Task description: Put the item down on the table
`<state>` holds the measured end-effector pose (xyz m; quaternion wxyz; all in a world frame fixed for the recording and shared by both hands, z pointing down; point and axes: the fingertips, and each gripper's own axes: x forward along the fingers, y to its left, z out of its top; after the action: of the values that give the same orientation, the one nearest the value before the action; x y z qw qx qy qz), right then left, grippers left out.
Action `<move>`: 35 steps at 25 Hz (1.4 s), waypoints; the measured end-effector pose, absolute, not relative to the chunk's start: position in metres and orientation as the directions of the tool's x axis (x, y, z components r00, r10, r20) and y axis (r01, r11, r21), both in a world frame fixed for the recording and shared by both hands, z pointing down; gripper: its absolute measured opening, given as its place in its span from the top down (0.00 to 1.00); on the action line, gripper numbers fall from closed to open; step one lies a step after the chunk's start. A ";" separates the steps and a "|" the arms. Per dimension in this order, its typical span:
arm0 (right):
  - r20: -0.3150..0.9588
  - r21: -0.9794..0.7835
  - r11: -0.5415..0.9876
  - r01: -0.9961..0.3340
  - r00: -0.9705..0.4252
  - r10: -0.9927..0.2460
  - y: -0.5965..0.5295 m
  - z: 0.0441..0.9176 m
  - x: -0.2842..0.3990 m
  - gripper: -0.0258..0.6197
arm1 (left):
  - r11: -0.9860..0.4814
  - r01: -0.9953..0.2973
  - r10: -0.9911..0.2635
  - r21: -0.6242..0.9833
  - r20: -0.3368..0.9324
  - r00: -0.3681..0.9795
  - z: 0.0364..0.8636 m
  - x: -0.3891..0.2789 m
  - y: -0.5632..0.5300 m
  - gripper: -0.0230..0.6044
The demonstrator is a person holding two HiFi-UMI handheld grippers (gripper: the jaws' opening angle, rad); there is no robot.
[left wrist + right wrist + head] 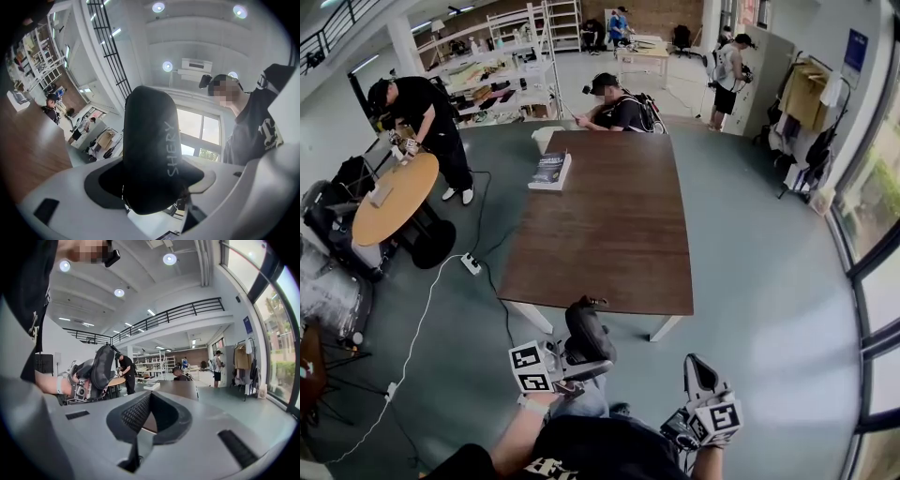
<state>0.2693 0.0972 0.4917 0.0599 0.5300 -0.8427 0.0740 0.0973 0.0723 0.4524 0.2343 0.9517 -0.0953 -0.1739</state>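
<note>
A black padded case (586,330) with "SHERY" written on it (150,150) stands upright between the jaws of my left gripper (584,364), which is shut on it. I hold it in the air just short of the near edge of the brown table (609,216). In the left gripper view the case hides most of the gap between the jaws (154,190). The right gripper view shows the case (102,366) off to its left. My right gripper (699,367) is lower right, close to my body, its jaws shut with nothing between them (147,416).
A book (549,171) lies at the table's far left corner. A person (617,108) sits at the far end. A round wooden table (394,197) with another person stands at left. A power strip (471,263) and cables lie on the floor.
</note>
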 end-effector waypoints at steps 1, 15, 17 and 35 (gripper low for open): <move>0.181 -0.059 0.429 -0.901 -0.433 -0.883 0.095 0.492 0.269 0.98 | -0.871 -0.102 -0.267 0.480 -0.289 0.919 0.452 0.096 0.069 0.42; 0.275 0.054 0.464 -0.884 -0.433 -0.858 0.036 0.490 0.246 0.98 | -0.865 -0.170 -0.341 0.472 -0.303 0.890 0.450 0.070 -0.003 0.42; 0.293 0.082 0.454 -0.887 -0.414 -0.862 0.022 0.486 0.244 0.98 | -0.870 -0.169 -0.332 0.464 -0.297 0.895 0.449 0.071 -0.017 0.42; 0.402 0.108 0.518 -0.849 -0.439 -0.804 -0.088 0.513 0.217 0.98 | -0.845 -0.193 -0.346 0.499 -0.233 0.909 0.465 0.060 -0.135 0.42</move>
<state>0.2169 -0.0879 0.5127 0.2059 0.4881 -0.8464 0.0548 0.0603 -0.1350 0.4654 0.2397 0.9471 -0.1423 -0.1589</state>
